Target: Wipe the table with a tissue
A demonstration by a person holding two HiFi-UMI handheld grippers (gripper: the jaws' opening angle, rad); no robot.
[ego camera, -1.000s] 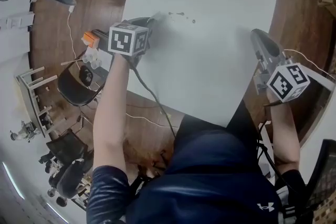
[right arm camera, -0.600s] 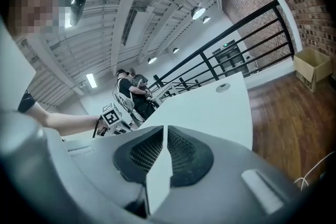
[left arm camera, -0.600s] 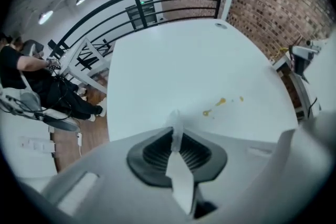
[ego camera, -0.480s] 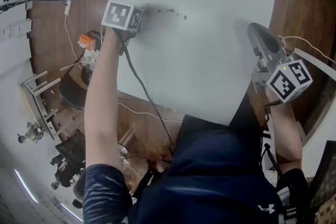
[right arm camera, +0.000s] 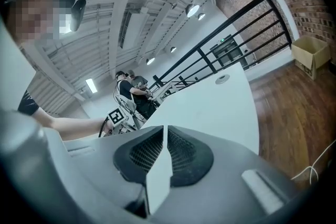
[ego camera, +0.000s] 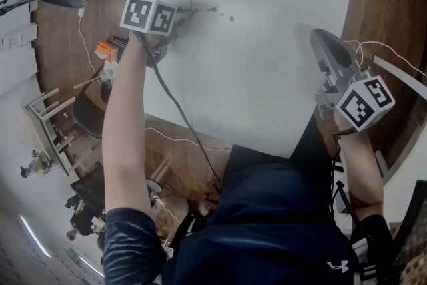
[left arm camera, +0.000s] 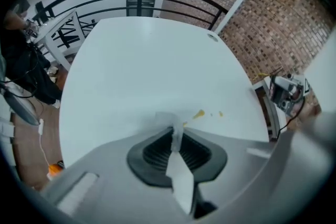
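White table (ego camera: pixel 267 77), wiping under way: we list our left gripper (left arm camera: pixel 176 139) clamped on a tissue (left arm camera: pixel 164 119) that lies on the tabletop at its tip. Small yellow spots (left arm camera: pixel 198 114) lie just ahead, slightly to its right. Our right gripper (right arm camera: pixel 164 149), closed on nothing, is well apart from them.

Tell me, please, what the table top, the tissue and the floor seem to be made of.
Table top: smooth, matte white, probably laminate or painted board; no grain shows.
Tissue: thin white paper, soft and crumpled where the left gripper pinches it.
Floor: brown planks with grain lines, either wood or wood-look laminate.
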